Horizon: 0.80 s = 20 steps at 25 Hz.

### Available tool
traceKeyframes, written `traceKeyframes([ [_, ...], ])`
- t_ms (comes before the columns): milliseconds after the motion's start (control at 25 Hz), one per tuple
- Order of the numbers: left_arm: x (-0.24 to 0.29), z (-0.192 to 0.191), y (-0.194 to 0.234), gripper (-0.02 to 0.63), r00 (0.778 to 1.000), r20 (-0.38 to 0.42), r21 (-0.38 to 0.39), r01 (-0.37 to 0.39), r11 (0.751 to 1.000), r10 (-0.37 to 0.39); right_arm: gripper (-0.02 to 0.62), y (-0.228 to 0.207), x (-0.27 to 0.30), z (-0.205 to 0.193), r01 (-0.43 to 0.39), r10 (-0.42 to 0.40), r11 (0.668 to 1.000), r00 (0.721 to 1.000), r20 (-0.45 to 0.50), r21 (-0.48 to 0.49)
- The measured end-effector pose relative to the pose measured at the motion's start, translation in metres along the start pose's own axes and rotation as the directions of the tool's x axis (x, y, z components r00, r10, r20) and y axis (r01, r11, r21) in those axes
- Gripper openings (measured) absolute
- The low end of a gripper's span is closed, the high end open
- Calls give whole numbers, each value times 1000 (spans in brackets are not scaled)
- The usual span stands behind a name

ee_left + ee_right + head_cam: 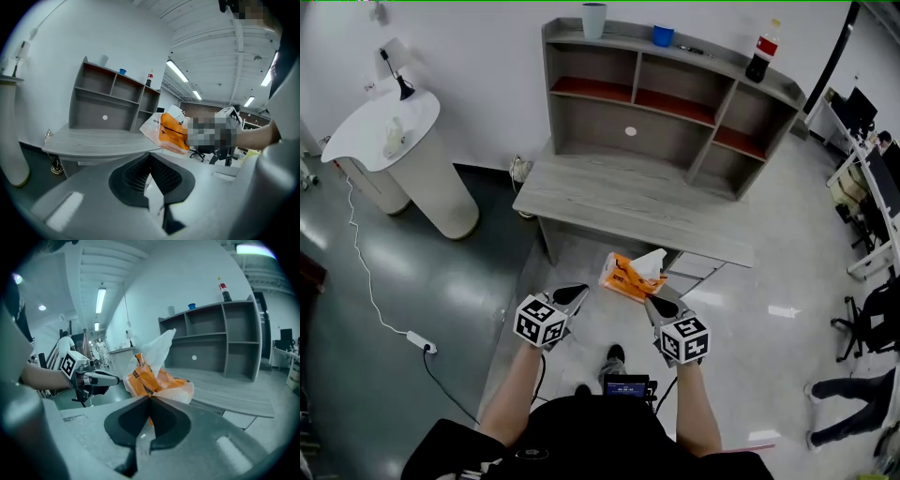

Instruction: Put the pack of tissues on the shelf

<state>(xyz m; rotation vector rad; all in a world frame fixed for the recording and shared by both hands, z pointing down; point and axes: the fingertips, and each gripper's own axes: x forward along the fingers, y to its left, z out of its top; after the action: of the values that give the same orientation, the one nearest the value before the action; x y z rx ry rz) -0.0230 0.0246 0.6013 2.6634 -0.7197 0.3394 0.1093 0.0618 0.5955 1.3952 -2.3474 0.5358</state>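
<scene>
I am holding the pack of tissues (626,277) in the air just short of the worktop (628,202). The right gripper (654,298) has its fingers clamped on the plastic wrapper, so the pack is hanging clear in front for the shelf (675,103). The left gripper (574,295) is riding alongside, fingers together and empty, since one grip seems enough.
</scene>
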Motion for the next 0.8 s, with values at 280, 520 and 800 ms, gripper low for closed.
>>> traceKeyframes([
  [280, 33, 36, 27, 2, 999, 15, 4, -34, 999, 33, 5, -42, 26, 32, -25, 25, 999, 1000, 8, -24],
  [520, 59, 53, 45, 2, 997, 20, -7, -71, 997, 71, 5, -72, 47, 50, -63, 64, 997, 998, 6, -34],
  [800, 94, 77, 64, 2, 993, 32, -10, -110, 994, 110, 5, -114, 66, 74, -95, 96, 994, 995, 14, -55],
])
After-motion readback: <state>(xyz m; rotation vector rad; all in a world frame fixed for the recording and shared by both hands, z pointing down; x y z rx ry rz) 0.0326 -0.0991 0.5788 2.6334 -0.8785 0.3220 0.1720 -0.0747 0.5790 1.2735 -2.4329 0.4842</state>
